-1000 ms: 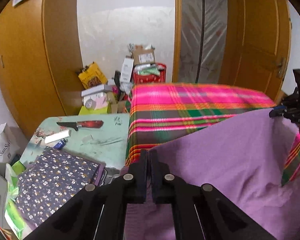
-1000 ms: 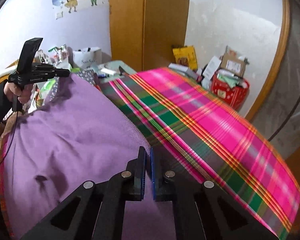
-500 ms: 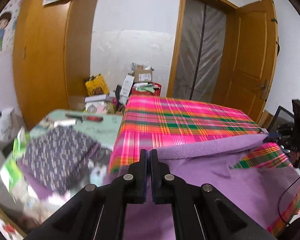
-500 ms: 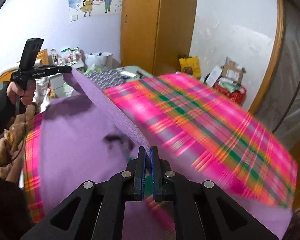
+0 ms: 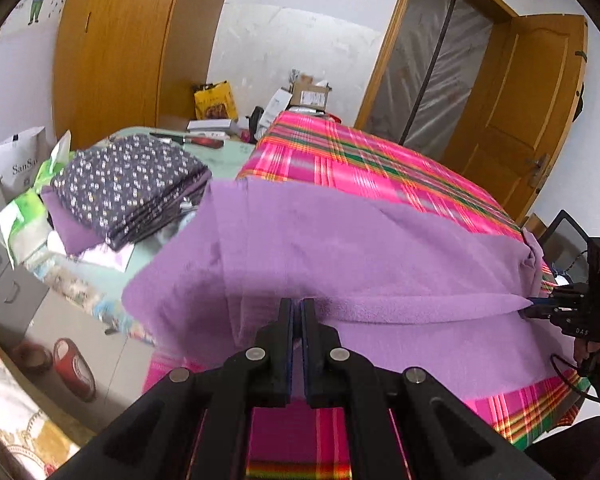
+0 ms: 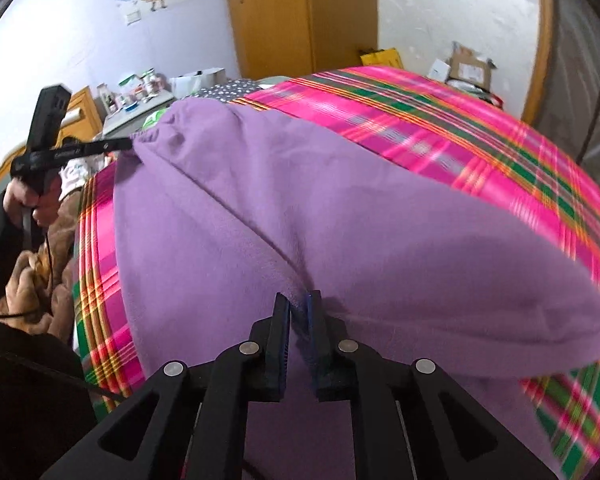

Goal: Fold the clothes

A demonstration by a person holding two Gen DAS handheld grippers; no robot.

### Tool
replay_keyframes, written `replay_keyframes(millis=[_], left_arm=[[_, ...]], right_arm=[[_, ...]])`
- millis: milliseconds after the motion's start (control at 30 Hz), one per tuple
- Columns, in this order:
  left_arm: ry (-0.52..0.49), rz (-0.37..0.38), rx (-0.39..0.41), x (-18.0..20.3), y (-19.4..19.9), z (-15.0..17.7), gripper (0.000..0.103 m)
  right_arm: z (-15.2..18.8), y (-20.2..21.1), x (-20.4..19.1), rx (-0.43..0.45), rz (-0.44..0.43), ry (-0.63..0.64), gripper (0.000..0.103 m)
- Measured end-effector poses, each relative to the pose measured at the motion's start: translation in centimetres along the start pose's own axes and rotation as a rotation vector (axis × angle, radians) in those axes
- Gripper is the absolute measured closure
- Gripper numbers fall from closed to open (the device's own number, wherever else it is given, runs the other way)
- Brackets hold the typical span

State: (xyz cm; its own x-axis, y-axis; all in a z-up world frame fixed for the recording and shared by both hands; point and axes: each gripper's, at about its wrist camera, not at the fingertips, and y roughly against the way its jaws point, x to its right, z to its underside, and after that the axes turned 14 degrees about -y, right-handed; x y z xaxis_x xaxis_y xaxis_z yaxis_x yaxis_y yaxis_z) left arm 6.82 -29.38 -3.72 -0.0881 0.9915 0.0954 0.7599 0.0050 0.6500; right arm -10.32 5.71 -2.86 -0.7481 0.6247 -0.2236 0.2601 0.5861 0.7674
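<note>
Purple garment (image 5: 372, 248) ahead of both tools: soft matt fleece, slightly fuzzy nap. Plaid cover (image 5: 380, 164) beyond it: woven cloth, faint sheen. Left gripper (image 5: 297, 308) and right gripper (image 6: 298, 304): matt black plastic, bright metal pins. Floral stack (image 5: 128, 184) left of left tool: thin printed cotton. Doors (image 5: 512, 120) behind: glossy varnished wood.

A white paper bag (image 5: 20, 156) by the wardrobe reads "SanSa", cut off there. The right gripper (image 5: 530, 313) carries small letters, apparently "DAS"; lettering elsewhere is too blurred.
</note>
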Motion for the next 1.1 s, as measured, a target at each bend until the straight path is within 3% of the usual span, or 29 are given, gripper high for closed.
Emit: replay_keyframes(millis=[67, 133, 167, 367, 567, 800, 867, 933, 1100], left_arm=[[0.031, 0.000, -0.009, -0.1, 0.5, 0.8, 0.099], [0.062, -0.001, -0.017, -0.3, 0.9, 1.5, 0.099], [0.092, 0.002, -0.019, -0.5, 1.3, 2.0, 0.099], [0.305, 0.083, 0.003, -1.2, 1.5, 3.0, 0.092], [0.454, 0.155, 0.052, -1.4, 0.8, 2.5, 0.072], [0.572, 0.152, 0.009, -2.5, -1.4, 2.6, 0.070], [0.573, 0.148, 0.008, -2.5, -1.5, 2.4, 0.070], [0.577, 0.147, 0.007, -2.7, -1.6, 2.3, 0.070], [0.598, 0.158, 0.003, -3.3, -1.8, 2.2, 0.070]], right_arm=[[0.4, 0.4, 0.1, -0.003, -0.002, -0.021, 0.089], [0.9, 0.9, 0.2, -0.010, -0.008, -0.043, 0.075], [1.3, 1.1, 0.2, -0.011, -0.005, -0.047, 0.073], [2.5, 2.2, 1.4, -0.008, -0.075, -0.196, 0.073], [2.6, 2.6, 3.9, 0.027, -0.187, -0.454, 0.072], [3.3, 1.7, 6.6, -0.003, -0.269, -0.674, 0.072], [2.8, 1.9, 6.5, 0.001, -0.231, -0.663, 0.072], [1.8, 2.9, 5.6, 0.040, -0.145, -0.551, 0.070], [-0.6, 4.0, 2.3, 0.034, -0.030, -0.105, 0.070]])
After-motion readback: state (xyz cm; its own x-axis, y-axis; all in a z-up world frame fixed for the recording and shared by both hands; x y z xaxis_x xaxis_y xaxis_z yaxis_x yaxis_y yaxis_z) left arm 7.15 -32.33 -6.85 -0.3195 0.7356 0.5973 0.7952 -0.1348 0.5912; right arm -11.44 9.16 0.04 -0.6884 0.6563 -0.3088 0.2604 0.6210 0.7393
